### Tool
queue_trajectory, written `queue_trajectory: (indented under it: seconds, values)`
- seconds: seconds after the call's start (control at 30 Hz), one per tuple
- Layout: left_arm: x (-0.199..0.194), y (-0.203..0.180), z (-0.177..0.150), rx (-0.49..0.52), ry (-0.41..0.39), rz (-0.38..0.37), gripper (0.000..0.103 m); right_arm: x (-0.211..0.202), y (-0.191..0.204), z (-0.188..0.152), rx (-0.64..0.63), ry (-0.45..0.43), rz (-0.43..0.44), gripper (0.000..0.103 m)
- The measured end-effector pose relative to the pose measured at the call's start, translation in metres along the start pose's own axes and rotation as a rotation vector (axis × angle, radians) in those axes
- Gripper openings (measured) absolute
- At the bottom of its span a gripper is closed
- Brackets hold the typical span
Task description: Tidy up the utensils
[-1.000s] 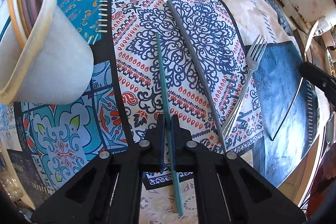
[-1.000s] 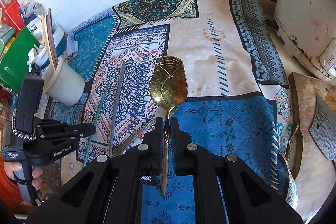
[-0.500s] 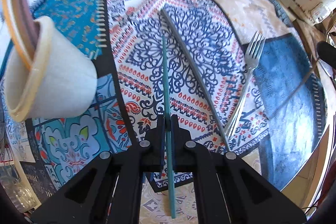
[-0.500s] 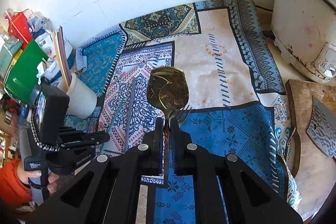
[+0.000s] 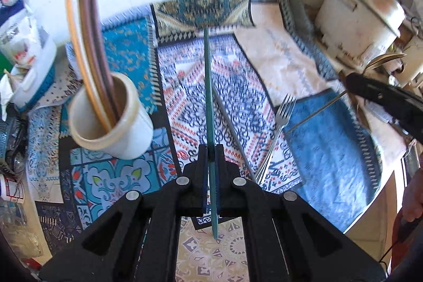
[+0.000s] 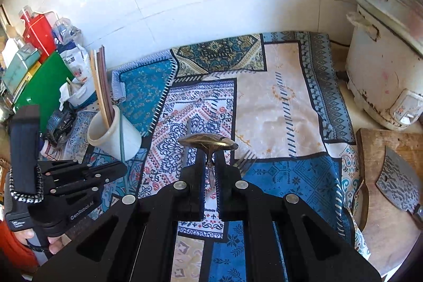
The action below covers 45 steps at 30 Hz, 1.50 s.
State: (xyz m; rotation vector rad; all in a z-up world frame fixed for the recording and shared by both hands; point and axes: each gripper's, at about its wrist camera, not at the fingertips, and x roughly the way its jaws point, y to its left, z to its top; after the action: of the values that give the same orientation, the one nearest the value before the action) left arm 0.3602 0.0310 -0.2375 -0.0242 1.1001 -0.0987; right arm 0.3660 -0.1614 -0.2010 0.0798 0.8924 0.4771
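While left tongs [image 5: 211,155] clamp teal chopstick [image 5: 208,97], right tongs [image 6: 210,163] pinch brass spoon [image 6: 207,141] aloft

teal chopstick [image 5: 208,97]: clamped in left gripper [image 5: 210,152], lifted
gold spoon [image 6: 207,141]: in right gripper [image 6: 210,159]
fork [image 5: 277,128], grey chopstick [image 5: 230,128]: flat on cloth

Somebody's home kitchen counter, pretty lived-in

White tiled wall [image 6: 211,4] with teapot decals, a beat-up rice cooker [image 6: 383,65] far right, a cleaver [image 6: 399,181] on a wooden board [image 6: 375,149], food packets [image 6: 71,62] far left, and a patchwork cloth [image 6: 277,97] over the counter.
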Motion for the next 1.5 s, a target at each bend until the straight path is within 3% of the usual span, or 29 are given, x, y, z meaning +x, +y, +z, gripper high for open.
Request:
queue_trajectory:
  seconds: [0.37, 0.53, 0.7, 0.8, 0.87, 0.93, 1.17, 1.5]
  values:
    - [-0.065, 0.034, 0.008, -0.077, -0.18, 0.01, 0.0, -0.025, 0.041, 0.032, -0.079, -0.099, 0.013, 0.006]
    - [-0.086, 0.05, 0.016, -0.08, -0.221, -0.006, 0.0, -0.031, 0.061, 0.046, -0.102, -0.138, 0.025, 0.006]
    - [-0.08, 0.06, 0.017, -0.082, -0.184, 0.007, 0.002, -0.033, 0.068, 0.051, -0.1, -0.157, 0.035, 0.006]
    - [-0.064, 0.063, 0.015, -0.092, -0.123, -0.012, 0.012, -0.033, 0.067, 0.051, -0.095, -0.156, 0.033, 0.006]
    - [-0.05, 0.062, 0.011, -0.104, -0.096, -0.018, 0.028, -0.032, 0.064, 0.05, -0.092, -0.152, 0.028, 0.006]
    - [-0.032, 0.059, 0.007, -0.117, -0.059, -0.024, 0.034, -0.031, 0.06, 0.049, -0.085, -0.147, 0.022, 0.006]
    - [0.031, 0.059, 0.004, -0.238, 0.046, -0.052, 0.035, -0.026, 0.035, 0.045, -0.054, -0.114, -0.002, 0.006]
    - [0.08, 0.076, 0.006, -0.459, 0.063, 0.005, 0.035, -0.02, -0.005, 0.041, -0.028, -0.069, -0.029, 0.006]
